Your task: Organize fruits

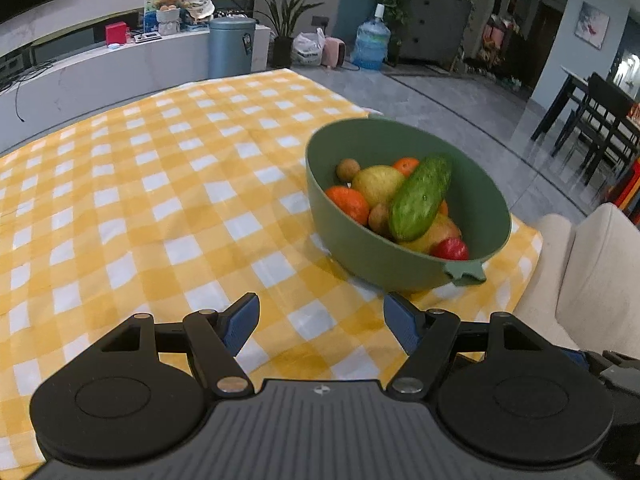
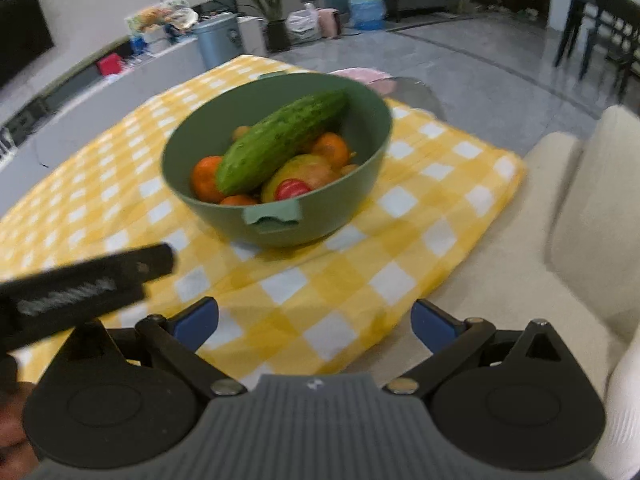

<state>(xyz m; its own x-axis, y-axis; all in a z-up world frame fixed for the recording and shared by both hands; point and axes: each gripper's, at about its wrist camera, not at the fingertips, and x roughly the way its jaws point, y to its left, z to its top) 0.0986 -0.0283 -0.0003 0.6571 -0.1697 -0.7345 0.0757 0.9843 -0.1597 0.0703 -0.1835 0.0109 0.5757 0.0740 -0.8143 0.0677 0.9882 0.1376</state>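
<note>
A green bowl stands on a yellow-and-white checked cloth. A green cucumber lies on top of the fruit in it, over oranges, a yellow fruit, small brown fruits and a red fruit. My left gripper is open and empty above the cloth, short of the bowl and to its left. My right gripper is open and empty above the cloth's near edge, the bowl ahead of it.
A cream sofa borders the cloth on the right. The other gripper's black body juts in from the left of the right wrist view. Beyond the table are a white counter, a bin, a water jug and dark chairs.
</note>
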